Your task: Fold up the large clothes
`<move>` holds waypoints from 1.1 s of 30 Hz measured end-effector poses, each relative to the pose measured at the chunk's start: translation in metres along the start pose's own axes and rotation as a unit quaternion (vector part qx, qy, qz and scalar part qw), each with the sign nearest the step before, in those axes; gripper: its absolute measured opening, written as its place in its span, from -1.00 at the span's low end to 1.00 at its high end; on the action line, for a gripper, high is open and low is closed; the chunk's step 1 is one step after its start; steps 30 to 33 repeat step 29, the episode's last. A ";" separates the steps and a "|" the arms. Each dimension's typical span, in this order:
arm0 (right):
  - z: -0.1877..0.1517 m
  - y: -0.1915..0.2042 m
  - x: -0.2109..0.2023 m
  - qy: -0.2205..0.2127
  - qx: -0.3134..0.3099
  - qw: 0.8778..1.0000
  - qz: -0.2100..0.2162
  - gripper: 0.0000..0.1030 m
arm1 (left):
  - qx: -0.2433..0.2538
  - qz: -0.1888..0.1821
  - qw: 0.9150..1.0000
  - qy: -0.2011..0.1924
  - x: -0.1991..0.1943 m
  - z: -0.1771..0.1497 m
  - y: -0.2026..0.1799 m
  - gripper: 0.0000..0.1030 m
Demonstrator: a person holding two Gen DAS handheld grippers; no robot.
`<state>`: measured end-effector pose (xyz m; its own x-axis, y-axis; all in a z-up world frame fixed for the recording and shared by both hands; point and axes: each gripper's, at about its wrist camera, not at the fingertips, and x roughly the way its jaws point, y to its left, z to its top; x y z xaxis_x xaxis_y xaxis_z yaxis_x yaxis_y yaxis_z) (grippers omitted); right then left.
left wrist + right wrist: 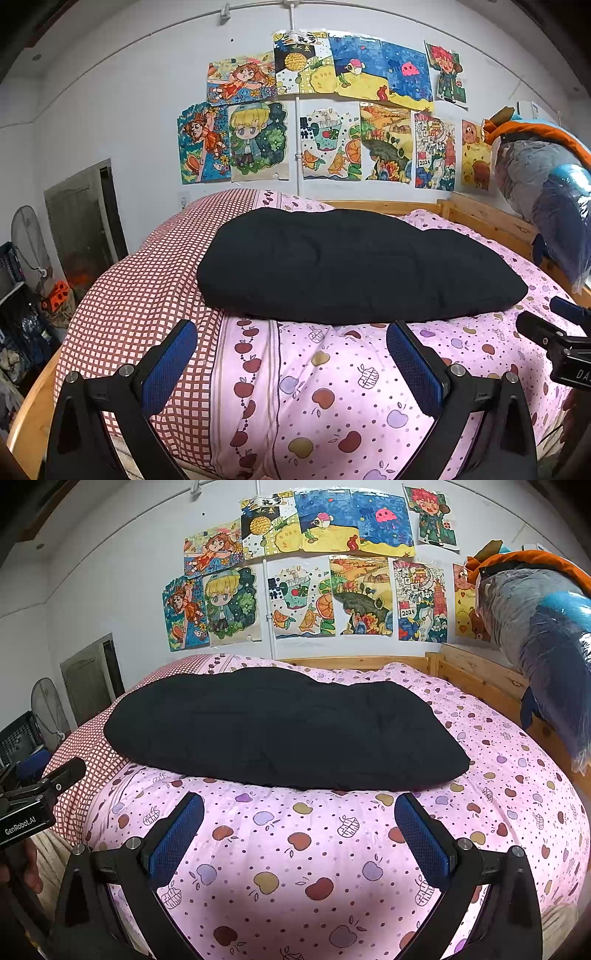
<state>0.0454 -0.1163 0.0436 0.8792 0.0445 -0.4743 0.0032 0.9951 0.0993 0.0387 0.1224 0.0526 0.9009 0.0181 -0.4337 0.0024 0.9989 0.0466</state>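
white wall (110, 122) at the back, covered with kids' drawings (317, 110), wooden bed frame (476, 218) under it. left wrist view: my left tongs (291, 363) hang over the near edge of the bed, jaws wide apart, blue pads (171, 363) facing each other, nothing between them but the pink apple-print quilt (332, 387) below. black garment (347, 266) lies folded into a long flat bundle across the middle of the bed, just beyond the fingertips, not touching them. its left end sits on a red-and-white checked cover (147, 295), the rest on the pink quilt. right tongs (554, 332) poke in at the right edge, only partly seen, can't tell their opening from here. plastic-wrapped bundle of bedding (546, 192) is stacked on the frame at right. dark doorway (85, 218) and a fan (27, 236) at left.

right wrist view: my right tongs (299, 829) also sit wide open over the pink quilt (295, 867), empty, blue pads (421, 834) clear of any cloth. black garment (280, 727) lies straight ahead, near the tips but apart, same long flat shape, left end over the checked cover (85, 760). left tongs (44, 790) show at the left edge as a black body with white lettering, a hand (22, 864) gripping under it. drawings (306, 565), bed frame (480, 679) and wrapped bedding (546, 646) behind and right.
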 end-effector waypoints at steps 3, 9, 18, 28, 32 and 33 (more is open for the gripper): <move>0.001 0.000 0.001 0.001 -0.001 1.000 0.001 0.97 | -0.001 -0.004 1.000 0.000 -0.001 0.000 0.000 1.00; 0.003 0.000 0.003 -0.001 -0.004 1.000 0.000 0.97 | 0.004 0.011 1.000 0.006 0.001 0.001 -0.003 1.00; 0.003 0.000 0.005 0.001 -0.003 1.000 0.002 0.97 | -0.004 0.012 1.000 0.014 0.004 0.004 -0.004 1.00; 0.001 -0.002 0.008 0.002 0.001 1.000 0.001 0.97 | -0.005 0.011 1.000 0.021 0.005 0.003 -0.006 1.00; 0.000 -0.003 0.009 0.003 0.001 1.000 0.001 0.97 | -0.004 0.011 1.000 0.021 0.005 0.003 -0.007 1.00; 0.000 -0.003 0.009 0.003 0.001 1.000 0.001 0.97 | -0.004 0.011 1.000 0.021 0.005 0.003 -0.007 1.00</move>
